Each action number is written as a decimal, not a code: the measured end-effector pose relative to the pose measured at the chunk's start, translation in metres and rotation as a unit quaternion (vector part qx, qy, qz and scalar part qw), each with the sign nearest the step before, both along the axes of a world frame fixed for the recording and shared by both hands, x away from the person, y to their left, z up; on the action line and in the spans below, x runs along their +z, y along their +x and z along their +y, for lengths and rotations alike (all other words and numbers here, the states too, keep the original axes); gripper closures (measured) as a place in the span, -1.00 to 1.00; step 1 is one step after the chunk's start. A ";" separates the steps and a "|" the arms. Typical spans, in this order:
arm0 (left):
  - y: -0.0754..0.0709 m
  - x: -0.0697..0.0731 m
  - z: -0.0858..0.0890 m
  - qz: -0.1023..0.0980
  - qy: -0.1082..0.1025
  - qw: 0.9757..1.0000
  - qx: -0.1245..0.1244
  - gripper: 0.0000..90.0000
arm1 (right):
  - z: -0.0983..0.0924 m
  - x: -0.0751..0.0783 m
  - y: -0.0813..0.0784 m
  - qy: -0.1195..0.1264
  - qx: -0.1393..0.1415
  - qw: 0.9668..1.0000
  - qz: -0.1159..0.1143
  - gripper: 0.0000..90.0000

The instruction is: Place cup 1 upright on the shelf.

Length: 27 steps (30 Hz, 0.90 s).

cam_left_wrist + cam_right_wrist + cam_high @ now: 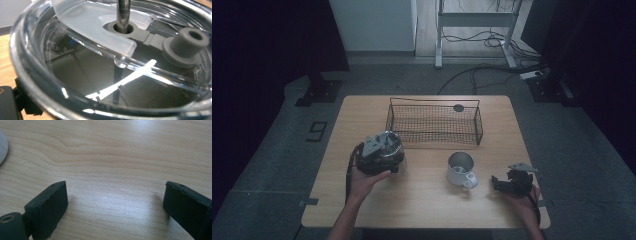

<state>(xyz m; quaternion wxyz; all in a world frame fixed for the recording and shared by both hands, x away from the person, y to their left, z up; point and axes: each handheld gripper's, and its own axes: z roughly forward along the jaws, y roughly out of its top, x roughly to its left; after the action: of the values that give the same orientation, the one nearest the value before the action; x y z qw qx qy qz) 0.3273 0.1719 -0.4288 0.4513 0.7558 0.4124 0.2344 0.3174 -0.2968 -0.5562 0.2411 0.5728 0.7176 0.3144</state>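
- High view: the left hand-held gripper (379,150) sits over the left part of the wooden worktop (422,200), with the person's left hand (366,180) under it.
- Right against that gripper is a clear, round container (392,149) with a see-through lid, just in front of the wire basket (434,122).
- Left gripper view: the container's clear lid (105,65) is very close to the camera; it carries a frosted plastic tab (87,22), a metal rod (123,12) rising from a grey socket, and a grey rubber nub (186,45).
- Whether the left jaws are clamped on the container I cannot tell, since the lid hides them.
- High view again: a white mug (461,169) stands upright near the middle of the worktop, handle towards the person, well apart from the container.
- Right hand-held gripper (512,182) rests low at the right edge of the worktop, beside the mug but not touching it.
- Right gripper view: its two black jaws stand wide apart over bare wood, with nothing between them.
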 end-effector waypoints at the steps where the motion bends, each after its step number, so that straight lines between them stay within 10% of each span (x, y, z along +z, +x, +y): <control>1: 0.000 0.001 -0.001 -0.001 0.000 1.000 -0.001 -0.91 | 0.000 0.000 0.000 0.000 0.000 1.000 0.000 -0.87; 27: 0.011 0.026 -0.008 -0.017 -0.005 1.000 -0.007 -0.91 | 0.000 0.000 0.000 0.000 0.000 1.000 0.000 -0.87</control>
<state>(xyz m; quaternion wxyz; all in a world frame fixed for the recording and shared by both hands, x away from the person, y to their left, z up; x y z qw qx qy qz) 0.3384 0.1639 -0.4026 0.4634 0.7524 0.4009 0.2418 0.3174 -0.2969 -0.5562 0.2411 0.5727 0.7177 0.3144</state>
